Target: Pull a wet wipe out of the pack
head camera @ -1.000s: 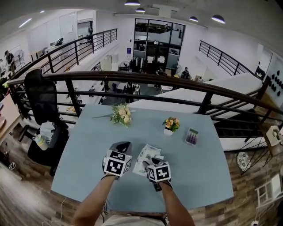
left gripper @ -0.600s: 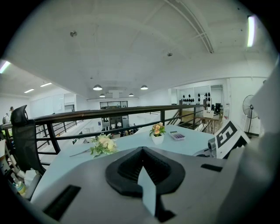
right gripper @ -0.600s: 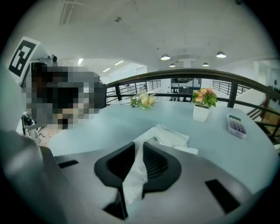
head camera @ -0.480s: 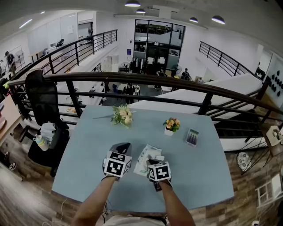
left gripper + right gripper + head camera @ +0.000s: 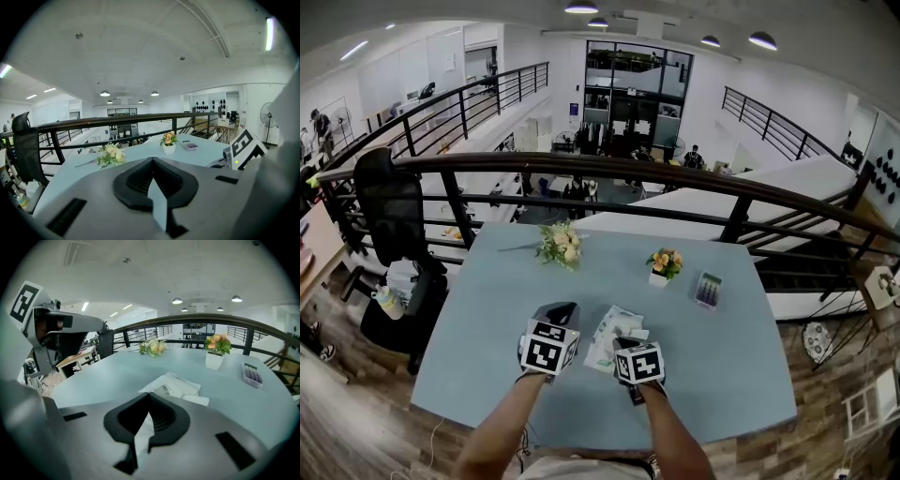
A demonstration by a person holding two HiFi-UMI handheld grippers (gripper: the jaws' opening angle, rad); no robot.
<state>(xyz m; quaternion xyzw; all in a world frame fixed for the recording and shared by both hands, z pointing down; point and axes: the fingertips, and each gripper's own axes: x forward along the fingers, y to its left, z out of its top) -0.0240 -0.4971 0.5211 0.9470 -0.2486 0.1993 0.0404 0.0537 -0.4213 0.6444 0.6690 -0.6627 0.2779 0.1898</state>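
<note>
The wet wipe pack [image 5: 613,335] lies flat on the pale blue table [image 5: 712,366], white with a clear panel, and shows ahead of the jaws in the right gripper view [image 5: 171,386]. My right gripper [image 5: 625,343] sits at its near edge; its jaws [image 5: 150,403] are shut, with a white strip of wipe [image 5: 142,433] pinched between them. My left gripper [image 5: 562,311] hovers just left of the pack, apart from it. Its jaws [image 5: 153,168] look shut with nothing in them. The pack is hidden in the left gripper view.
A loose flower bouquet [image 5: 559,244] lies at the table's far left. A small potted flower [image 5: 663,265] and a box of purple items [image 5: 706,291] stand far right. A dark railing [image 5: 581,164] runs behind the table, and a black chair [image 5: 389,211] stands left.
The right gripper's jaws have closed at the pack's near edge. Both hands stay where they were, and the pack has not shifted.
</note>
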